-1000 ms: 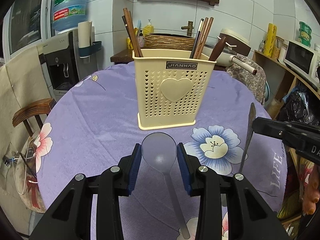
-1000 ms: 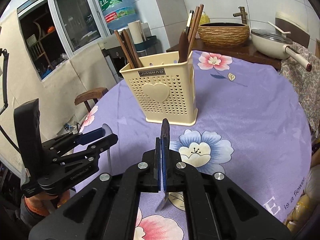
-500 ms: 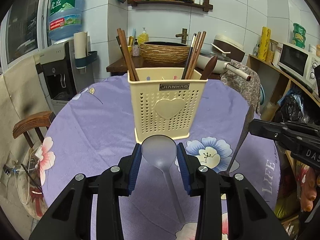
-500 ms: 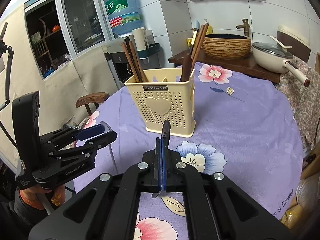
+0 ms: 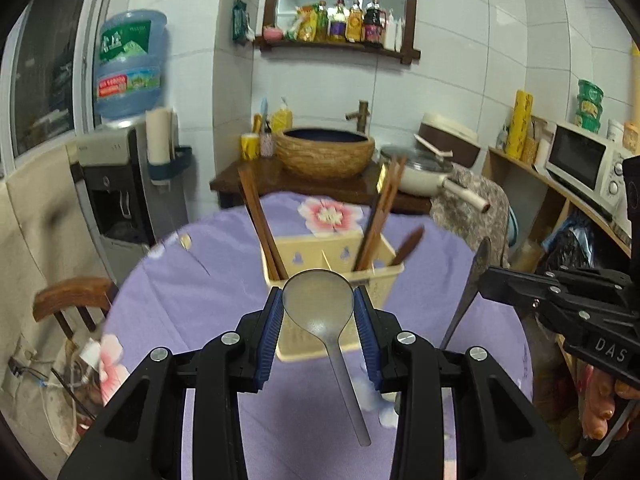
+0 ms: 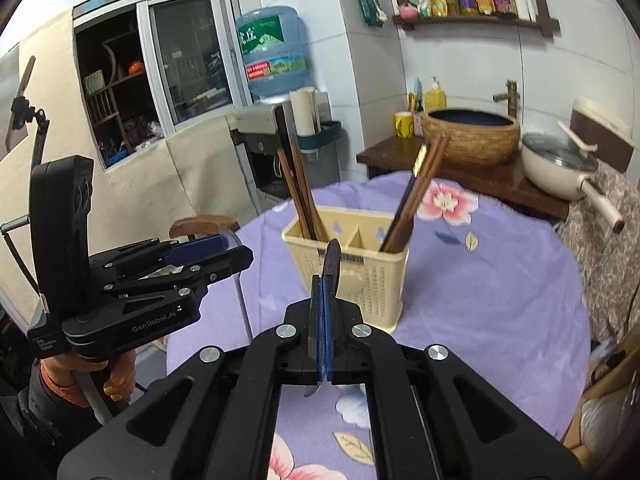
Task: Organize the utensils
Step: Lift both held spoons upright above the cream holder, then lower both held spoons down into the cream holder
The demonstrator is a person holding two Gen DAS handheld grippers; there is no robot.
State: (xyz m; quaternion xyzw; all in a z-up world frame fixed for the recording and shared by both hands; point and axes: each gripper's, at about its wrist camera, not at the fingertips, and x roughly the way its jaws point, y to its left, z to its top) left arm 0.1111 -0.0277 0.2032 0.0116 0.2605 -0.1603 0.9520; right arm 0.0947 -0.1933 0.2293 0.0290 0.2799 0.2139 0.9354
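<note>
The left gripper (image 5: pixel 318 312) clamps the bowl of a translucent spoon (image 5: pixel 319 304), whose handle slants down toward the camera. The right gripper (image 6: pixel 325 284) is clenched on a dark spoon (image 6: pixel 332 258) standing on edge. Both hang above the purple flowered tabletop (image 6: pixel 500 280), just short of the cream utensil holder (image 6: pixel 360 276), where wooden chopsticks (image 6: pixel 416 192) already lean.
</note>
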